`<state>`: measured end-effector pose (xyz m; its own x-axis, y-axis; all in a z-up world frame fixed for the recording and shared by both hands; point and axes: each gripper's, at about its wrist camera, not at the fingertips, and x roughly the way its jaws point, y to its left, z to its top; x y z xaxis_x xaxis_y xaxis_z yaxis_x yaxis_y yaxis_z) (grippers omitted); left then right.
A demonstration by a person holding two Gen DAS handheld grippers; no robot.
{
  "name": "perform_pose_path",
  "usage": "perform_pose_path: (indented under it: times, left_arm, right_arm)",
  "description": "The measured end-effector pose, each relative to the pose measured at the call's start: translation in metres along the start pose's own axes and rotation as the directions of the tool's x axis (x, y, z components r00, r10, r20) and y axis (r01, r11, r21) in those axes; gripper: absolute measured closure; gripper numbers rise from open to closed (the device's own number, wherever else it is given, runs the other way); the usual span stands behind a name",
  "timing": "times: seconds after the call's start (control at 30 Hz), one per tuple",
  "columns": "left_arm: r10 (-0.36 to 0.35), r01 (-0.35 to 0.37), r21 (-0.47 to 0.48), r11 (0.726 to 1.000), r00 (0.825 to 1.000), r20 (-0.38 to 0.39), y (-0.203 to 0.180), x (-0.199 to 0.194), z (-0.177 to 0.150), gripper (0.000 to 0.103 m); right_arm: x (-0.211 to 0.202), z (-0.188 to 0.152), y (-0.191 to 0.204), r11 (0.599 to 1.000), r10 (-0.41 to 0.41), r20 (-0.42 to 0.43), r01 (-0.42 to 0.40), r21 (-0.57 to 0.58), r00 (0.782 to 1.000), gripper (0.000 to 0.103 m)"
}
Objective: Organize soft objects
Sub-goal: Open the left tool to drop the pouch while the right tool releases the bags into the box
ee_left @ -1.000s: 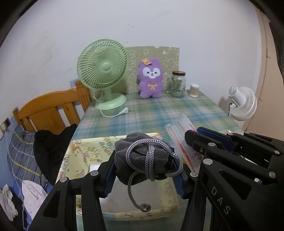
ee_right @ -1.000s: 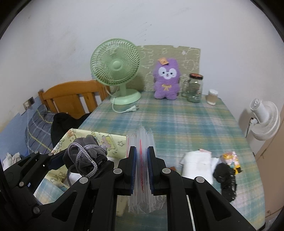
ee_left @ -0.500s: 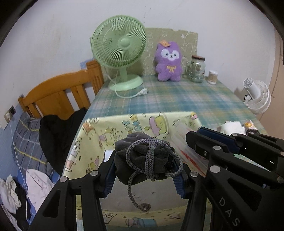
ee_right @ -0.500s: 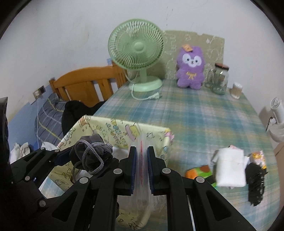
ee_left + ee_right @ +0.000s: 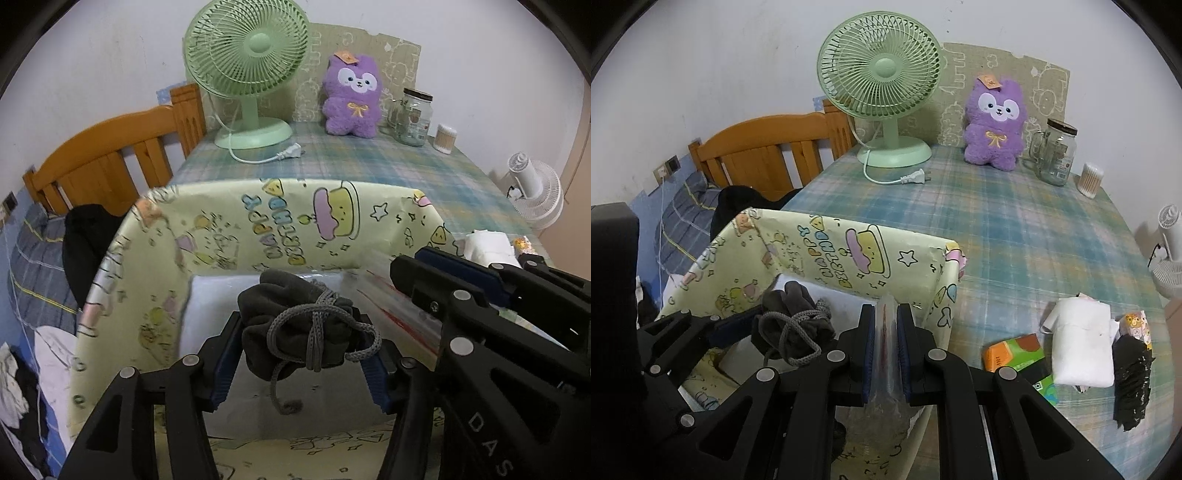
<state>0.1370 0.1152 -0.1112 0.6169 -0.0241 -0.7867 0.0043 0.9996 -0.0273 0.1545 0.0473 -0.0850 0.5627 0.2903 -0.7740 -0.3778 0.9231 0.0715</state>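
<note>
My left gripper [image 5: 301,352] is shut on a dark grey drawstring pouch [image 5: 295,328] and holds it over the open top of a yellow cartoon-print box [image 5: 258,218]. The pouch also shows in the right wrist view [image 5: 792,328], inside the box's walls [image 5: 849,254]. My right gripper [image 5: 886,354] is shut on a clear plastic zip bag [image 5: 886,350] at the box's right side. The bag shows in the left wrist view [image 5: 391,314] as well.
On the plaid table [image 5: 1015,221] lie a white folded cloth [image 5: 1082,343], a black item [image 5: 1132,380] and an orange-green packet [image 5: 1015,354]. At the back stand a green fan [image 5: 882,92], a purple plush [image 5: 993,125], a glass jar [image 5: 1056,155]. A wooden bed frame [image 5: 768,151] is left.
Both grippers have come down and forward over the yellow box, still holding the pouch and the bag. The pouch now hangs within the box's walls.
</note>
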Motion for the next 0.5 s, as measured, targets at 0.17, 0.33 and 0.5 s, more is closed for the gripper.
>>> perform_pose_path:
  times: [0.17, 0.33, 0.5]
  left_arm:
    - [-0.011, 0.011, 0.013, 1.000, 1.000, 0.000, -0.008, 0.000, 0.001, 0.036]
    - [0.005, -0.005, 0.023, 1.000, 1.000, 0.015, -0.008, -0.004, 0.003, 0.015]
    - [0.008, -0.009, 0.026, 1.000, 1.000, 0.020, -0.003, -0.012, 0.002, 0.007]
  right_arm:
    - [-0.003, -0.003, -0.008, 1.000, -0.029, -0.003, 0.029, -0.001, 1.000, 0.090]
    - [-0.004, -0.001, -0.009, 1.000, -0.010, -0.014, 0.010, -0.007, 1.000, 0.084]
    - [-0.005, 0.000, -0.003, 1.000, 0.012, -0.030, -0.013, -0.021, 0.999, 0.067]
